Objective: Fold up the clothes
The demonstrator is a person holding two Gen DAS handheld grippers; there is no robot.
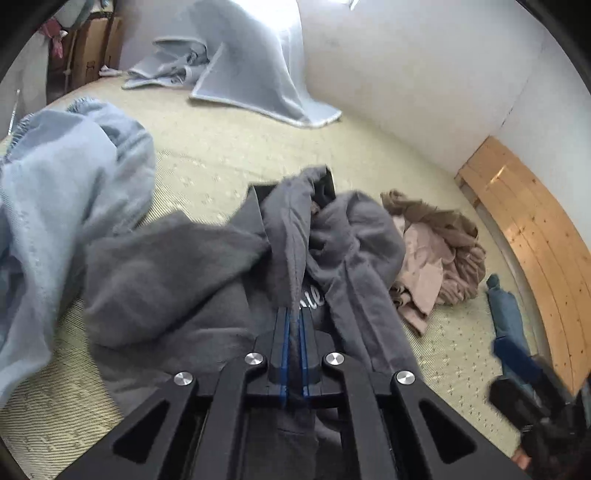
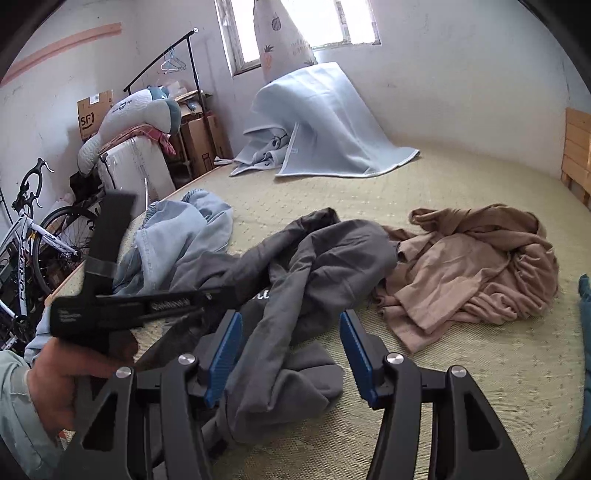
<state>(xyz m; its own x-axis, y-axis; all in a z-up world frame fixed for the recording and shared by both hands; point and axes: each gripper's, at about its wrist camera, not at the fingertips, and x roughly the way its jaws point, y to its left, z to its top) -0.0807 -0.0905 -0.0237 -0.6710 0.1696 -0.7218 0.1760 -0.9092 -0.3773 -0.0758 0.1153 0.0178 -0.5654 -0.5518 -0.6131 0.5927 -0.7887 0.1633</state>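
A crumpled pale blue denim garment lies at the left edge of the bed, whose woven straw-coloured mat carries every item; beyond that edge stand a white bicycle, cardboard boxes and a black clothes rail. Toward the middle, the left gripper is clamped on a fold of the rumpled dark grey hoodie, pulling the cloth up toward its camera, while the rest of the hoodie sprawls unfolded on the mat. The right gripper hangs over the hoodie's near part with its blue pads wide apart, touching nothing that can be seen. To the right, just beside the hoodie, a tan and pink knit garment sits in a heap. A light blue blanket is draped at the bed's far edge beneath the window, and a wooden headboard closes the right side. No piece appears folded: the work looks barely begun, with the hoodie needing spreading flat first and the other two garments untouched.
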